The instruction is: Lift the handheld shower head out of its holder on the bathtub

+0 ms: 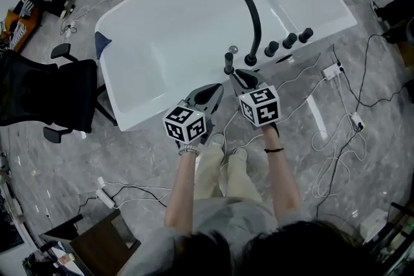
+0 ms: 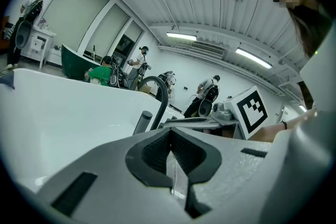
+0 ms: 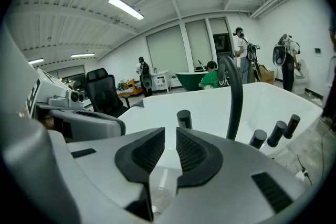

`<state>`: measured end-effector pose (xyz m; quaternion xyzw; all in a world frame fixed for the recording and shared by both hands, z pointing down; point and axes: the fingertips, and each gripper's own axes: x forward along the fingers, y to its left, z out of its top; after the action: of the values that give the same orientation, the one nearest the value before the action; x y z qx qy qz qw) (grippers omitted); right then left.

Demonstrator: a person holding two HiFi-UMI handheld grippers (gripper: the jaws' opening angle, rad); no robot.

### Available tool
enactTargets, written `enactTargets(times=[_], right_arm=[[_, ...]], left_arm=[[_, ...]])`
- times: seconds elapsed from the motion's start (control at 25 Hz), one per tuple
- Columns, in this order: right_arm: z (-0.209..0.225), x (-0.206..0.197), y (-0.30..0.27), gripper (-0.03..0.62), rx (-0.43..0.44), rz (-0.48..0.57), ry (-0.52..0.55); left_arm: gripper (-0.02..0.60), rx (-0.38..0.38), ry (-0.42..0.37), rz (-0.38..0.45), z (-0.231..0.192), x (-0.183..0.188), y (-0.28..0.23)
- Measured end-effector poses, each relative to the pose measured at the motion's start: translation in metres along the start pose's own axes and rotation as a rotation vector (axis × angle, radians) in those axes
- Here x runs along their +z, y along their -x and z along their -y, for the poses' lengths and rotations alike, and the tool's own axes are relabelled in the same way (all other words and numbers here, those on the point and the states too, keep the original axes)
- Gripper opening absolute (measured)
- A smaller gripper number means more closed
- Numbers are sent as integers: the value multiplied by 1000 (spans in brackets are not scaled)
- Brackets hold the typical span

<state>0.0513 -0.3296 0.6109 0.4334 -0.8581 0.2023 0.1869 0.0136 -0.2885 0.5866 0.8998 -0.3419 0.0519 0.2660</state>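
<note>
A white bathtub [image 1: 162, 29] stands in front of me. On its near rim a short black cylinder, the handheld shower head [image 1: 228, 63], stands upright in its holder, left of the curved black faucet [image 1: 253, 19]. My right gripper [image 1: 243, 77] hovers just short of it, jaws a narrow gap apart with nothing between them. The right gripper view has the shower head [image 3: 184, 119] beyond the gripper [image 3: 169, 147]. My left gripper [image 1: 217, 92] is shut and empty beside the right one, near the rim. Its own view shows the shower head [image 2: 143, 122] ahead, above the gripper [image 2: 169, 136].
Three black knobs [image 1: 288, 41] line the rim right of the faucet. A black office chair [image 1: 45, 94] stands left of the tub. Cables and a power strip [image 1: 333, 71] lie on the floor at right. People and a green tub [image 3: 191, 80] are far behind.
</note>
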Motion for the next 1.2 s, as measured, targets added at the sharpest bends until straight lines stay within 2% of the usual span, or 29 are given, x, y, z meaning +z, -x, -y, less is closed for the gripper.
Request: enactTargets(times=[0.68, 1.2], right_arm=[[30, -37, -73, 158, -14, -108, -65], [44, -59, -110, 178, -33, -116, -113]], left_arm=[[5, -2, 64, -76, -53, -19, -32], [5, 18, 111, -114, -87, -44, -43]])
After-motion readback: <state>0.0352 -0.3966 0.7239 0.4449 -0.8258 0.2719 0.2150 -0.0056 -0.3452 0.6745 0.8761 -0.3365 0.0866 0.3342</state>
